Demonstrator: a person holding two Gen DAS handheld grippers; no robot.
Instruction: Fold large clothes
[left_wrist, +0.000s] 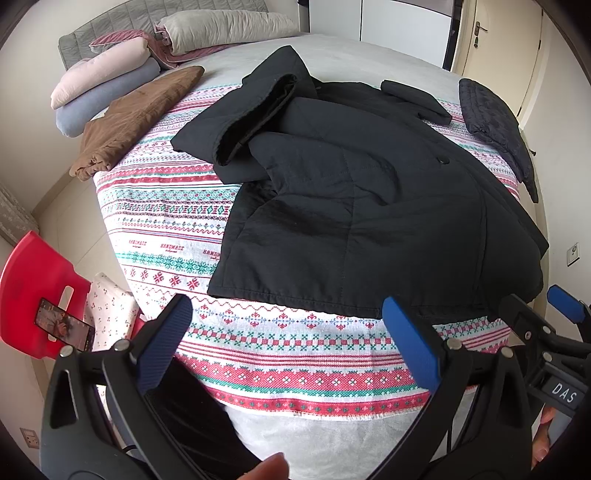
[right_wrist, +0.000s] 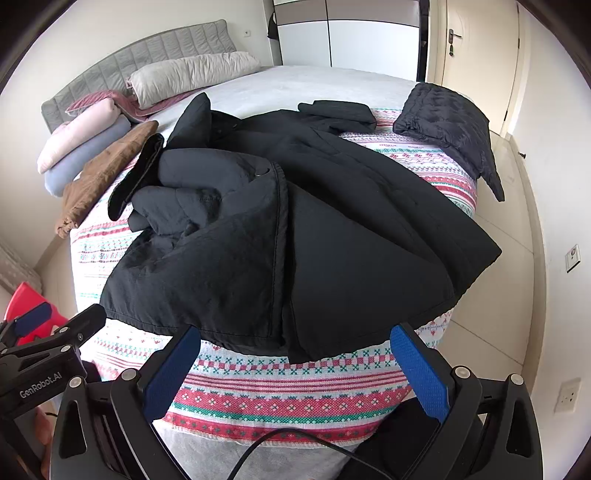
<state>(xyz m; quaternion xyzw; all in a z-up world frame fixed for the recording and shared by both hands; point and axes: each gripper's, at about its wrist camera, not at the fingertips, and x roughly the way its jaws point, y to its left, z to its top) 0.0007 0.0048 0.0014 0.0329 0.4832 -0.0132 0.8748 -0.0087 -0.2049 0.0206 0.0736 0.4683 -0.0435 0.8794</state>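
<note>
A large black quilted coat (left_wrist: 351, 206) (right_wrist: 295, 236) lies spread on the patterned cloth over the bed, hem toward me, with its left sleeve (left_wrist: 255, 118) folded across the chest. My left gripper (left_wrist: 291, 332) hovers open just short of the hem, nothing between its blue pads. My right gripper (right_wrist: 295, 365) also stands open, near the hem's right half, and holds nothing. The right gripper (left_wrist: 565, 314) shows at the right edge of the left wrist view. The left gripper (right_wrist: 44, 325) appears at the left edge of the right wrist view.
A folded brown garment (left_wrist: 136, 118) and rolled pastel bedding (left_wrist: 99, 85) lie at the bed's left. A folded dark quilted jacket (left_wrist: 498, 125) sits on the right edge. Pillows (left_wrist: 225, 29) rest by the headboard. A red chair (left_wrist: 33, 291) with a phone stands beside the bed at left.
</note>
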